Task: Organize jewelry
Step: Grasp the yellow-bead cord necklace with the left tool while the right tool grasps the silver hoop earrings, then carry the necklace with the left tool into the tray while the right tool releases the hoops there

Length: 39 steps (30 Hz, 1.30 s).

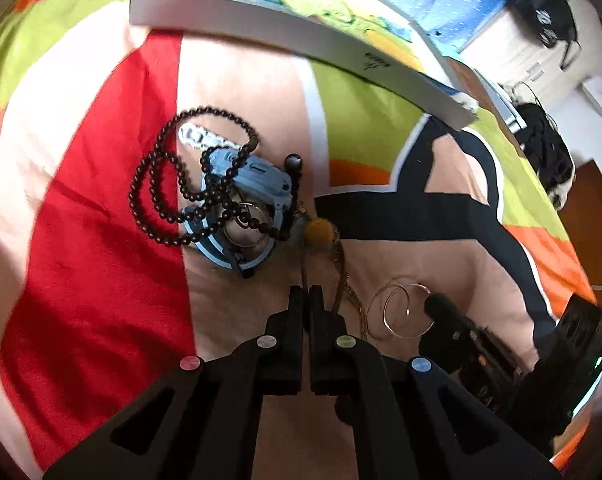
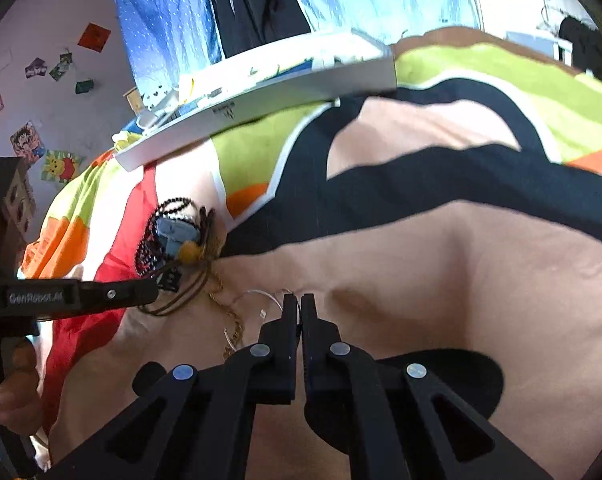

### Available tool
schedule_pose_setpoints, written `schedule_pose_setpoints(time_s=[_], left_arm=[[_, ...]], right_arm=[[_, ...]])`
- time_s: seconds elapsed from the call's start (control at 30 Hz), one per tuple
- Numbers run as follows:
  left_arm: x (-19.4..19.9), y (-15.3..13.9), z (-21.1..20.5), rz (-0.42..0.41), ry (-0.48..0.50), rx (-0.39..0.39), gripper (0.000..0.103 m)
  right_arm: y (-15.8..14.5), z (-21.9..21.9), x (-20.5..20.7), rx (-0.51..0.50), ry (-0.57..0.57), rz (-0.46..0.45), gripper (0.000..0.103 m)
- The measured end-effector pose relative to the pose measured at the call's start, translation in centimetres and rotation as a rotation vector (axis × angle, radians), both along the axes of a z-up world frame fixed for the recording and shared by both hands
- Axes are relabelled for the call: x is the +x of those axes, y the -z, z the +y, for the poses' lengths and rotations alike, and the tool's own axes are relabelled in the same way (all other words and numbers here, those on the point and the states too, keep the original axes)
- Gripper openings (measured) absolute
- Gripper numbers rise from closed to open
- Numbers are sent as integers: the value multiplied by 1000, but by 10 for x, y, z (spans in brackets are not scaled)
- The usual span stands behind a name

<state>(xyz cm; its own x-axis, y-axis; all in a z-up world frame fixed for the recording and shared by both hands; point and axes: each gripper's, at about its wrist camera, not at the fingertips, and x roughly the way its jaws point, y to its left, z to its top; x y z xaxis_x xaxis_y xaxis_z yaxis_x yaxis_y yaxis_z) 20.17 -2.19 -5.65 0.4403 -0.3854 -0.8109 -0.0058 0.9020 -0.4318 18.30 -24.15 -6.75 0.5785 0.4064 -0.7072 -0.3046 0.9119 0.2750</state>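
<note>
the jewelry sits in a heap on the bedspread (image 1: 101,240), a bed cover in red, peach, green, orange and black patches.

leftmost in the left wrist view: a dark bead string (image 1: 161,192) looped in several coils over the red and peach patches. it drapes across a blue watch (image 1: 257,184), whose strap curves round below it. a white link bracelet (image 1: 205,138) lies just beyond the watch, partly under the beads. a round amber bead (image 1: 317,231) rests just right of the watch, with brown cord running from it toward you.

your left tool (image 1: 305,292) has its jaws drawn together on that brown cord; the cord enters between the fingertips. the contact itself is too small to confirm beyond that.

right of the left tool, a gold chain (image 1: 357,304) trails over the peach patch, and next to it lie two thin hoop earrings (image 1: 405,312), overlapping.

your right tool (image 2: 300,300) is closed, with a thin wire of a hoop earring pinched at its tips, low over the peach patch. its black finger shows in the left wrist view touching the hoops.

toward the far edge of the bed, a white flat box (image 1: 301,36) lies on the cover, well apart from the heap.

in the right wrist view your hand (image 2: 13,384) grips the left tool's handle at the left edge.
</note>
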Motion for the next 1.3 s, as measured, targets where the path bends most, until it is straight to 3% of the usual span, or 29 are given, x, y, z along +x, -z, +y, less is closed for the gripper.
schedule_pose_setpoints(time_s=[0.13, 0.8, 1.3], left_arm=[[-10, -14, -3, -41, 19, 45, 0], [-30, -95, 12, -152, 121, 100, 0], [-43, -146, 24, -273, 158, 78, 0]], right_arm=[[-11, -1, -5, -7, 9, -47, 3], [-52, 6, -32, 4, -11, -168, 3], [-56, 13, -39, 6, -25, -182, 3]])
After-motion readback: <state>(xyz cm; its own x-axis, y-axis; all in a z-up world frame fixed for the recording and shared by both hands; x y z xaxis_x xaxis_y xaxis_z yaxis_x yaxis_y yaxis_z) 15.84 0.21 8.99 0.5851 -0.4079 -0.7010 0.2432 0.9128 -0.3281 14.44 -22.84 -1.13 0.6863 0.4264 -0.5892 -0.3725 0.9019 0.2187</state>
